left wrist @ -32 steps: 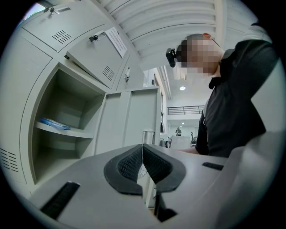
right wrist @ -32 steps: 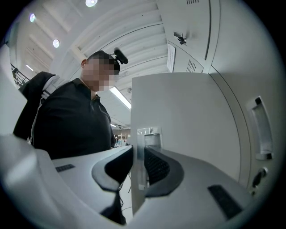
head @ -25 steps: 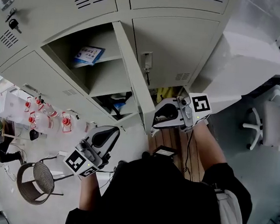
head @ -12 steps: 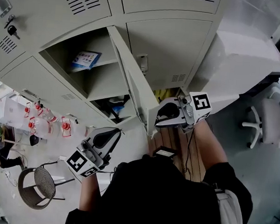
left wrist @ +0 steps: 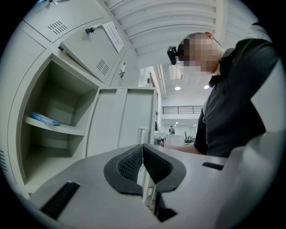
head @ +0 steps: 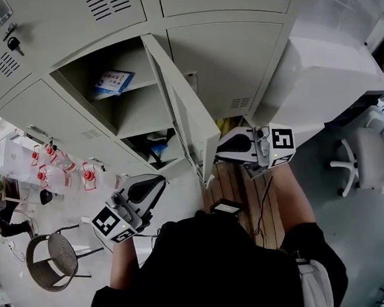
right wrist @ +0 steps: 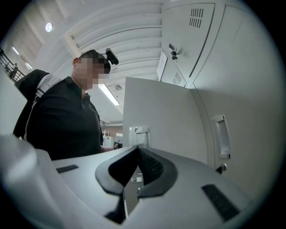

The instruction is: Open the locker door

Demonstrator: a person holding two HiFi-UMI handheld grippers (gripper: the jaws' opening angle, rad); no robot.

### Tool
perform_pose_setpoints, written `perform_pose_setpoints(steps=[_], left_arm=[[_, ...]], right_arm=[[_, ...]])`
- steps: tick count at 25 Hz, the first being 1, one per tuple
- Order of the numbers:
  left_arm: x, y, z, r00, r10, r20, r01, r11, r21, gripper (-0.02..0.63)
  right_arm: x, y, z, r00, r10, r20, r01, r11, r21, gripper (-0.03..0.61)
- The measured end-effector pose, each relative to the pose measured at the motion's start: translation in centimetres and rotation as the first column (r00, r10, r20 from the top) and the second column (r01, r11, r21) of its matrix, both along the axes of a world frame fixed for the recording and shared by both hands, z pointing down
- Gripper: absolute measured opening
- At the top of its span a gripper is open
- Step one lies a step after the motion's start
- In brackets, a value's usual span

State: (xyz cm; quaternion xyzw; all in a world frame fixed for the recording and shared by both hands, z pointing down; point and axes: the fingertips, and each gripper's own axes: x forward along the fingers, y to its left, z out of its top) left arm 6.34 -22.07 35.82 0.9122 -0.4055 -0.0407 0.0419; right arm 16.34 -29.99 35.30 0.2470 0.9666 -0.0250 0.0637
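The grey locker door [head: 182, 112] stands swung out from its compartment, hinged on its right side. My right gripper [head: 219, 149] is shut on the door's free edge near the bottom. In the right gripper view the thin door [right wrist: 156, 112] edge runs between the pads [right wrist: 149, 167] of the right gripper [right wrist: 136, 162], with the latch plate just above. My left gripper [head: 151, 183] hangs lower left, away from the door, shut on nothing. The left gripper [left wrist: 142, 157] looks at the door's inner face [left wrist: 120, 117].
The open compartment has a shelf with a blue packet [head: 111, 81] and items below. A key [head: 14, 44] hangs in a locker at far left. A wicker chair [head: 51, 258] stands lower left, a white office chair [head: 376, 154] at right.
The door has swung further out from the compartment, with the right gripper holding its edge and moving right with it. The left gripper has barely moved.
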Motion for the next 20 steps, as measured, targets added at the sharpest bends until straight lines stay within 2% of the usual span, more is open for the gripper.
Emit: perform_pose_setpoints(steps=[7, 11, 13, 16, 20], left_arm=[[-0.1, 0.7, -0.1, 1.0, 0.024, -0.017, -0.024, 1.0, -0.001, 0.017], [-0.2, 1.0, -0.1, 0.999, 0.048, -0.019, -0.048, 0.999, 0.006, 0.017], [-0.4, 1.2, 0.1, 0.997, 0.068, -0.028, -0.068, 0.998, 0.007, 0.017], [-0.3, 1.6, 0.4, 0.992, 0.115, -0.05, -0.115, 0.993, 0.01, 0.017], [0.2, 2.8, -0.4, 0.978, 0.194, -0.07, -0.192, 0.98, 0.044, 0.017]], right_arm=[[1.0, -0.1, -0.2, 0.994, 0.107, 0.025, -0.107, 0.994, -0.022, 0.014], [1.4, 0.0, -1.4, 0.974, 0.213, 0.071, -0.211, 0.977, -0.04, 0.014], [1.5, 0.3, -2.1, 0.951, 0.299, 0.082, -0.296, 0.954, -0.043, 0.014], [1.2, 1.2, -2.1, 0.9, 0.434, 0.042, -0.435, 0.9, 0.015, 0.014], [1.0, 4.1, -2.0, 0.843, 0.537, -0.013, -0.534, 0.841, 0.089, 0.014]])
